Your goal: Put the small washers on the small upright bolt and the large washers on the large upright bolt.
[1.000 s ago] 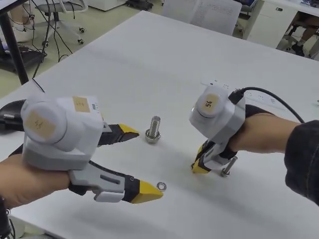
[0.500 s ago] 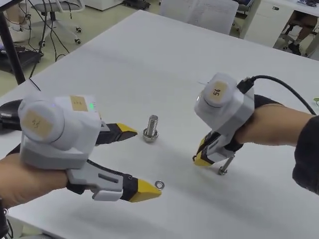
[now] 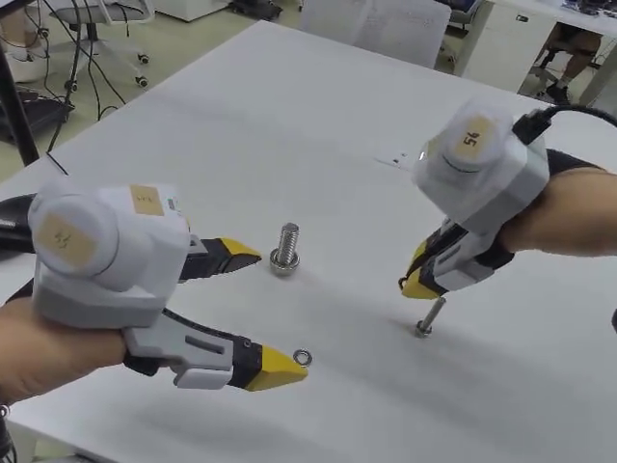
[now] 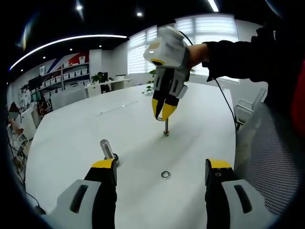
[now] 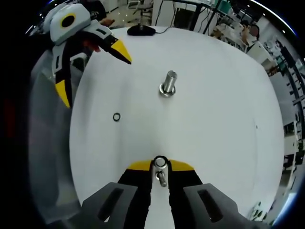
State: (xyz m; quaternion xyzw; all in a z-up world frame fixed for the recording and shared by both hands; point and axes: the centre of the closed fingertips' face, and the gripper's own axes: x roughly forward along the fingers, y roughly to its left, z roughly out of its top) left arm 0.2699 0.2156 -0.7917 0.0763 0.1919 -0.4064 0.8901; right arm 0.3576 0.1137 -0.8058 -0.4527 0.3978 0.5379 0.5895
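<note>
Washer (image 3: 303,358) lies flat on the table (image 3: 289,125), just beside the near yellow tip of the left hand-held gripper (image 3: 262,309), whose jaws stand wide with nothing between them. Across from it, the right hand-held gripper (image 3: 416,285) hangs just above the top of the small bolt (image 3: 429,316), jaws narrow with a slight gap and nothing seen in them. Between the two stands the large bolt (image 3: 285,248), upright, near the left one's far tip.

In the right gripper view we note a ring at the small bolt's foot. We cannot tell whether it is a washer or the bolt head.

Our judgement: the step in hand is picking up the loose washer. It is thin and flat on a smooth top, so we would lower both tips level to the table, centre the ring between them, close slowly on its rim and lift straight. It looks small, so we would check it against the small bolt first.
</note>
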